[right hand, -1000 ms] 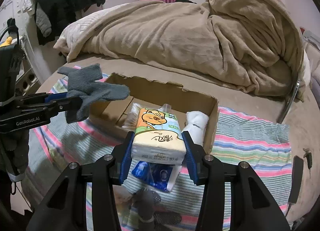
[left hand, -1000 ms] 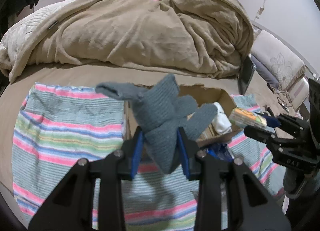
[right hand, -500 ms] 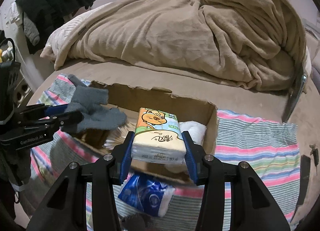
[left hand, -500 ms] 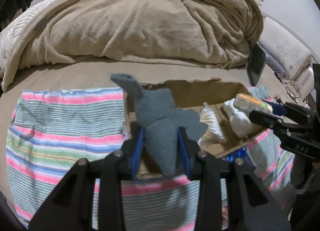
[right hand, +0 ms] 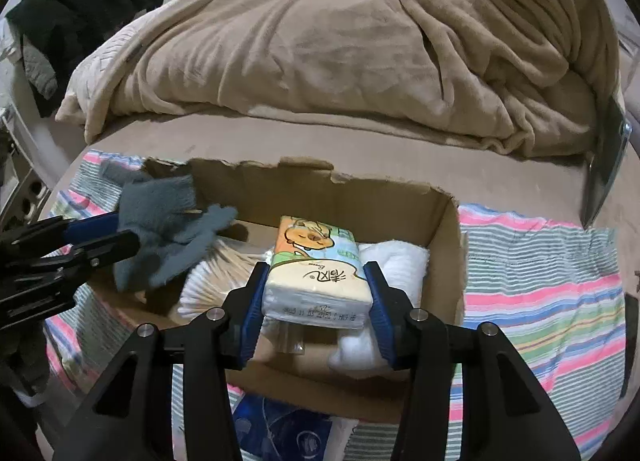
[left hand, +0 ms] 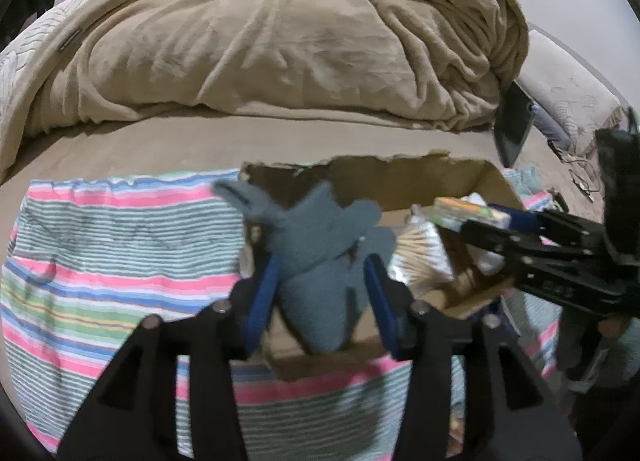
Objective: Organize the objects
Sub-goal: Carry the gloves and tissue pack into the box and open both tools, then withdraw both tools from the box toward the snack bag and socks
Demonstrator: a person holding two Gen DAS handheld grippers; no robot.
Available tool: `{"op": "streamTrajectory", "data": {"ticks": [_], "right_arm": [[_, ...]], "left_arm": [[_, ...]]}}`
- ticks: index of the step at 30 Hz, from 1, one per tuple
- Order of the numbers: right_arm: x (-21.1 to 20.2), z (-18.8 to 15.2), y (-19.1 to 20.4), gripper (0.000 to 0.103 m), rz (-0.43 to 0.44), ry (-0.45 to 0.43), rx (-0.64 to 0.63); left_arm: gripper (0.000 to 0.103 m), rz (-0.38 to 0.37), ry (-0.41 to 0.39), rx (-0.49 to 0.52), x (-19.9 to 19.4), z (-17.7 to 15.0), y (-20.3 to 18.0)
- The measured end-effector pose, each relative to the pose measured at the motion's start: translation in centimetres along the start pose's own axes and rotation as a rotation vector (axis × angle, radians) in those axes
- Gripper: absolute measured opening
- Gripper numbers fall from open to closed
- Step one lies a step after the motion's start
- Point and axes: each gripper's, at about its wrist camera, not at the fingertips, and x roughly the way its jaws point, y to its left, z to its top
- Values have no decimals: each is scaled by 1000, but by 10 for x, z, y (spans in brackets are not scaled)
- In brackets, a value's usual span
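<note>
A: How full is the cardboard box point(right hand: 448, 245)?
B: Cotton swabs point(right hand: 216, 273) and a white roll point(right hand: 396, 261) lie inside.
A: Left?
B: Right gripper point(right hand: 316, 293) clamps the tissue pack point(right hand: 316, 265), left gripper point(left hand: 320, 285) the grey glove point(left hand: 320, 245), both over it (a blue packet point(right hand: 280, 429) waits outside)

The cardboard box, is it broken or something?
A bit. The cardboard box has a ragged, torn top edge along its far wall, as if the flaps were ripped off. A blue packet also lies outside it, by the near wall.
</note>
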Motion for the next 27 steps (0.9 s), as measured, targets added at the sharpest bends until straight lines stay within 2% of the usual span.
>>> {"op": "streamTrajectory", "data": {"ticks": [1,4,9,15,21,27], "right_arm": [[-1,0,0,52,-4,-2,2],[-6,1,-1,66,0,-18,6],[-19,1,-3,66,5,-45,9],[-32,-3,-7,66,6,-63,15],[-49,-13,-15,66,4,-73,32],[-64,-30,-24,68,-11,-73,59]], "left_arm": [[51,1,-4,8,-3,-1,-2],[60,-2,-17,6,-13,-2,-2],[64,75,-82,-6,-28,4,7],[64,143,-55,-42,-7,12,28],[64,155,30,-71,30,7,45],[64,146,-7,-97,5,2,44]]}}
